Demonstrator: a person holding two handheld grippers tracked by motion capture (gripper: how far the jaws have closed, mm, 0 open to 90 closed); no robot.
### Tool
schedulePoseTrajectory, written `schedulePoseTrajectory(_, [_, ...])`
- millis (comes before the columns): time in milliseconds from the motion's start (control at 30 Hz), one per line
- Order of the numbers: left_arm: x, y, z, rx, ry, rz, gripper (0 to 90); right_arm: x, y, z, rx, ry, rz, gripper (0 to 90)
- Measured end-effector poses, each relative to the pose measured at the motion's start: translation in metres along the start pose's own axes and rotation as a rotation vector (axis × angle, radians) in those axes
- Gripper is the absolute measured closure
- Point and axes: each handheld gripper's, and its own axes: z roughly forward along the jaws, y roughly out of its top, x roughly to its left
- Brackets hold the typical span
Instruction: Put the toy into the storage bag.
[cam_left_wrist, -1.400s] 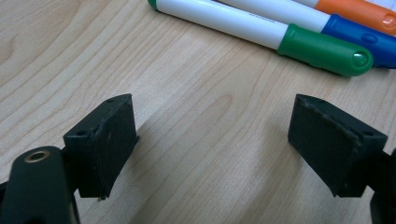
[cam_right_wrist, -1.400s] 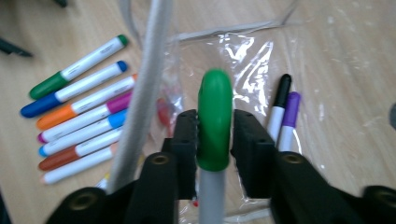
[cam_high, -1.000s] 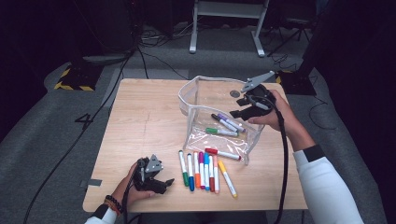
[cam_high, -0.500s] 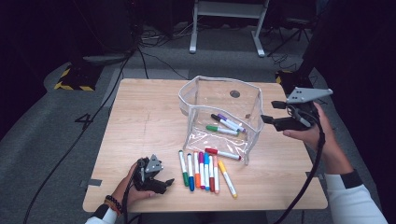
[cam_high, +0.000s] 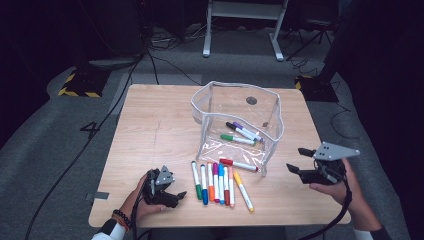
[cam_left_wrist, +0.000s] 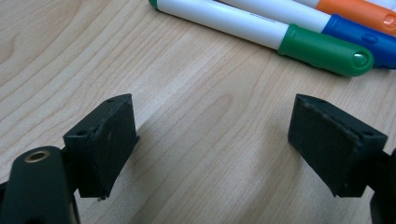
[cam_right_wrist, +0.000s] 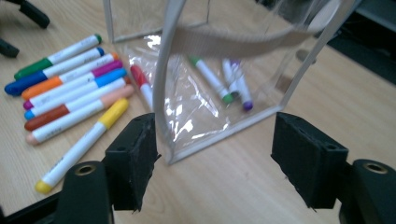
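A clear plastic pouch (cam_high: 240, 120) stands open on the wooden table (cam_high: 150, 125), with a green, a purple and a dark marker lying inside (cam_high: 242, 134). A red marker (cam_high: 239, 164) lies at its front edge. Several coloured markers (cam_high: 217, 182) lie in a row before it. My right gripper (cam_high: 297, 160) hovers right of the pouch, facing it (cam_right_wrist: 163, 70). Its jaws (cam_right_wrist: 215, 154) have just been opening, nothing is between them. My left gripper (cam_high: 176, 197) rests open near the front edge, left of the row. The green-capped marker (cam_left_wrist: 322, 49) lies just beyond its empty jaws (cam_left_wrist: 212, 135).
A yellow marker (cam_right_wrist: 84, 140) is the row's end nearest my right gripper. A webbing strap (cam_right_wrist: 233, 44) spans the pouch's top. Cables, a hazard-striped block (cam_high: 77, 85) and a white stand (cam_high: 245, 25) lie on the grey floor beyond the table.
My right gripper has left the pouch's top and swung right and down toward the table's near right corner, its jaws wider. The left gripper has stayed still.
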Motion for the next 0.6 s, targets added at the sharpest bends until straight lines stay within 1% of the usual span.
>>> schedulePoseTrajectory(33, [0.000, 0.000, 0.000, 0.000, 0.000, 0.000, 15.7, 0.003, -0.007, 0.004, 0.008, 0.018, 0.012, 31.8])
schedulePoseTrajectory(100, [0.000, 0.000, 0.000, 0.000, 0.000, 0.000, 15.7, 0.011, -0.019, 0.011, 0.020, 0.015, 0.009, 32.2])
schedulePoseTrajectory(167, [0.000, 0.000, 0.000, 0.000, 0.000, 0.000, 15.6, 0.018, -0.029, 0.018, 0.013, 0.054, 0.030, 32.9])
schedulePoseTrajectory(200, [0.000, 0.000, 0.000, 0.000, 0.000, 0.000, 15.7, 0.023, -0.032, 0.021, 0.009, 0.054, 0.022, 33.6])
schedulePoseTrajectory(233, [0.000, 0.000, 0.000, 0.000, 0.000, 0.000, 15.7, 0.029, -0.035, 0.025, 0.000, 0.066, 0.029, 34.5])
schedulePoseTrajectory(267, [0.000, 0.000, 0.000, 0.000, 0.000, 0.000, 15.6, 0.035, -0.037, 0.030, -0.004, 0.088, 0.034, 34.9])
schedulePoseTrajectory(300, [0.000, 0.000, 0.000, 0.000, 0.000, 0.000, 15.7, 0.041, -0.039, 0.036, -0.002, 0.100, 0.024, 35.6])
schedulePoseTrajectory(367, [0.000, 0.000, 0.000, 0.000, 0.000, 0.000, 15.7, 0.054, -0.040, 0.048, 0.019, 0.126, 0.006, 36.5])
schedulePoseTrajectory(433, [0.000, 0.000, 0.000, 0.000, 0.000, 0.000, 15.6, 0.064, -0.038, 0.060, 0.025, 0.176, 0.005, 37.7])
schedulePoseTrajectory(533, [0.000, 0.000, 0.000, 0.000, 0.000, -0.001, 15.6, 0.077, -0.030, 0.076, 0.036, 0.210, -0.017, 38.3])
schedulePoseTrajectory(600, [0.000, 0.000, 0.000, 0.000, -0.001, 0.001, 15.6, 0.084, -0.026, 0.085, 0.038, 0.212, -0.027, 38.4])
